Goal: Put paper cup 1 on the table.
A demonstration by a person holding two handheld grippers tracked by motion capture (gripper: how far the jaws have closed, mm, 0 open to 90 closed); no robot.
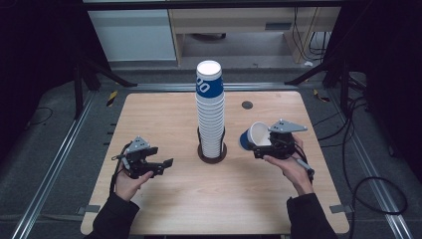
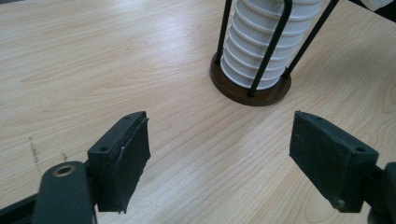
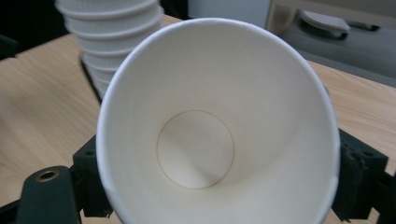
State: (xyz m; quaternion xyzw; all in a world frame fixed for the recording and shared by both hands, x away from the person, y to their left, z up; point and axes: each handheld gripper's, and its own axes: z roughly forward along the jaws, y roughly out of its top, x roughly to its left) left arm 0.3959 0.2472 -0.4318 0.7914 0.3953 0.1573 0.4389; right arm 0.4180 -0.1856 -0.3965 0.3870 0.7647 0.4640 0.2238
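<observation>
Holding one paper cup on its side to the right of the cup stack, right gripper clamped across the thin wall. Risking a crushed or slipping cup from that pinch; risking a toppled stack in its wire holder from an off-centre approach. Left gripper left of the stack, jaws apart, empty.

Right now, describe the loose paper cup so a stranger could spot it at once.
On the wooden table, a tall cup stack stands in a wire holder at the centre. Right of it, the right tool grips one cup: tipped sideways, blue outside, white inside.
</observation>
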